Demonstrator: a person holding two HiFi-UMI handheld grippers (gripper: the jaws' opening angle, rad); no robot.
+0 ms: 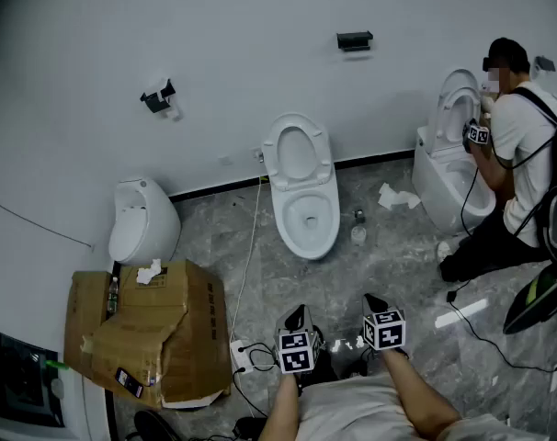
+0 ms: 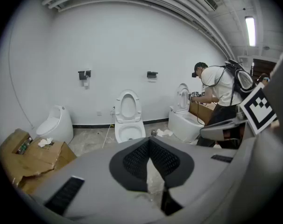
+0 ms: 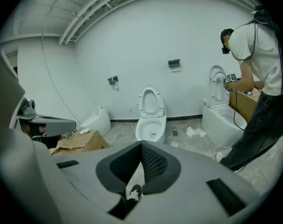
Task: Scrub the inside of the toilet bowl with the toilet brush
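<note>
Toilet bowl stood ahead of the closed, empty left gripper and right gripper, on grey stone floor, against white wall.

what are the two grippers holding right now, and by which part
Nothing is held. The left gripper and the right gripper each have their jaws shut together at the tips, with nothing between them.

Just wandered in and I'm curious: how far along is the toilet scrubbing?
Nothing looks done yet. The left tongs and right tongs are shut and empty; no brush in sight. The middle toilet, lid up, stands across the floor; all scrubbing is left.
</note>
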